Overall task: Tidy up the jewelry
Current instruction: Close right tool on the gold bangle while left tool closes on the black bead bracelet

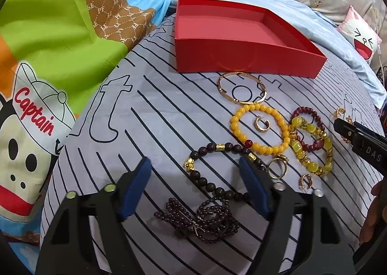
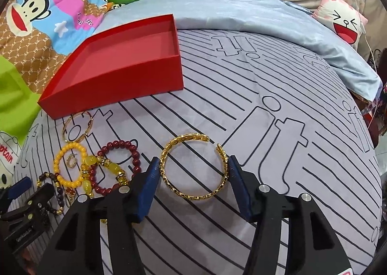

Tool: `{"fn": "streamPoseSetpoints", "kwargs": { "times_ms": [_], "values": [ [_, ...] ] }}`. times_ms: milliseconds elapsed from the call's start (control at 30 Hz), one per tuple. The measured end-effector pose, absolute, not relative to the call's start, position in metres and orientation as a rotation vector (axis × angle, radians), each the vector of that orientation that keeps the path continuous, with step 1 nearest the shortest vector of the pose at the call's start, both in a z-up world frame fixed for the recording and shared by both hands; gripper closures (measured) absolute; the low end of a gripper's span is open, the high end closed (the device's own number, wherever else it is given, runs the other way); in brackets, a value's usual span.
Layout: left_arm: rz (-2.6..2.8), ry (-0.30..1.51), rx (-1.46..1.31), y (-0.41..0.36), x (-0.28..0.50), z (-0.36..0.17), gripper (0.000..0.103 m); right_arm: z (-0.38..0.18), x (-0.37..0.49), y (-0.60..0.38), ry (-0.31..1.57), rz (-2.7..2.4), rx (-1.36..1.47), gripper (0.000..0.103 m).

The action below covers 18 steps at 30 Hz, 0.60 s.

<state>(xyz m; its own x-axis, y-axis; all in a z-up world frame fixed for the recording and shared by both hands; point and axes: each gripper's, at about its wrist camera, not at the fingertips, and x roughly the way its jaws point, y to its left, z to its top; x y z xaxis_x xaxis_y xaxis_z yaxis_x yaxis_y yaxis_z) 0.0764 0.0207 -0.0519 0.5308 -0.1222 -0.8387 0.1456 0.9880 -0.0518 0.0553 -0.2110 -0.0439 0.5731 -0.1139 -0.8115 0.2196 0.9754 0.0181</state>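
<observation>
The red box [image 1: 244,57] is seen lying open on the striped bedspread [image 1: 150,115], and nothing has been put in it yet, so the sorting is judged barely begun. All the jewelry is laid out on the cloth just in front of the box: a thin gold bangle [image 1: 243,88] nearest its wall, a yellow bead bracelet [image 1: 260,127] with a small earring [image 1: 261,124] inside its loop, a red-and-yellow beaded cluster [image 1: 312,139], a ring [image 1: 277,168], a dark bead bracelet [image 1: 217,168] and a heap of small dark beads [image 1: 200,219].

The left gripper [image 1: 196,175] is held over that dark bracelet with its jaws set fairly wide; part of the strand is straddled, but no grip is shown.

The right gripper [image 2: 193,171] is set around an ornate gold cuff [image 2: 193,166], well apart from the rest. Both blue pads are pressed against its sides, so the cuff is taken as clamped, though not yet lifted clear of the cloth.
</observation>
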Motion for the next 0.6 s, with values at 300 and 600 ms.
{"fn": "streamPoseSetpoints", "kwargs": {
  "times_ms": [300, 600],
  "values": [
    [-0.246, 0.997, 0.019, 0.015, 0.074, -0.049, 0.092, -0.035, 0.045, -0.203, 0.934, -0.168, 0.127, 0.048],
    [-0.290, 0.956, 0.004, 0.014, 0.067, -0.023, 0.094, -0.018, 0.033, -0.194, 0.907, -0.142, 0.118, 0.048]
  ]
}}
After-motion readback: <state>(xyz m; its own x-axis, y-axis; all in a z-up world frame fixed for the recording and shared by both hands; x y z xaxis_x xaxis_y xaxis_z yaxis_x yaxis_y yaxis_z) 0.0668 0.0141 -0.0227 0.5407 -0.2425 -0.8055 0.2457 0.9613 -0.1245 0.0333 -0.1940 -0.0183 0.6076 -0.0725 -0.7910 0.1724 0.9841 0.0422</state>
